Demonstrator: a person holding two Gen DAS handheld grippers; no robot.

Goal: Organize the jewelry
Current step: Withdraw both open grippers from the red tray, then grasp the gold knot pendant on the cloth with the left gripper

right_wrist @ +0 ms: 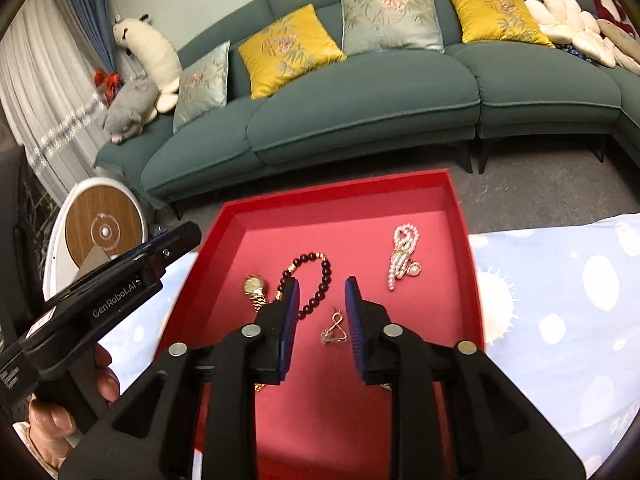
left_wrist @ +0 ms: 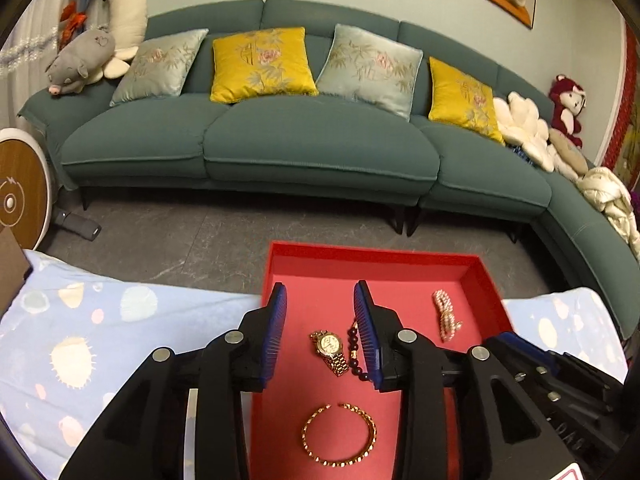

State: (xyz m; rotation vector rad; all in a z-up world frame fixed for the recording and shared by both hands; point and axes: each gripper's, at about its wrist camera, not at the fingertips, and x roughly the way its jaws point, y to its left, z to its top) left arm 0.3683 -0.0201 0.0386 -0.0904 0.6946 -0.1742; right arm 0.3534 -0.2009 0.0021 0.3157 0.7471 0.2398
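Jewelry tray rims flank both open tongs.

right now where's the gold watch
The gold watch lies in the red tray, left of the dark bead bracelet and beyond the gold bangle; in the left wrist view it shows between the left tongs.

The only wording that reads clearly is "GenRobot.AI", printed in pale letters along the black side of the left gripper, which shows in the right wrist view just to the left of the red tray. A small label lower on that gripper's handle carries print too blurred to read. The gold watch in the tray has a dial too small to read.
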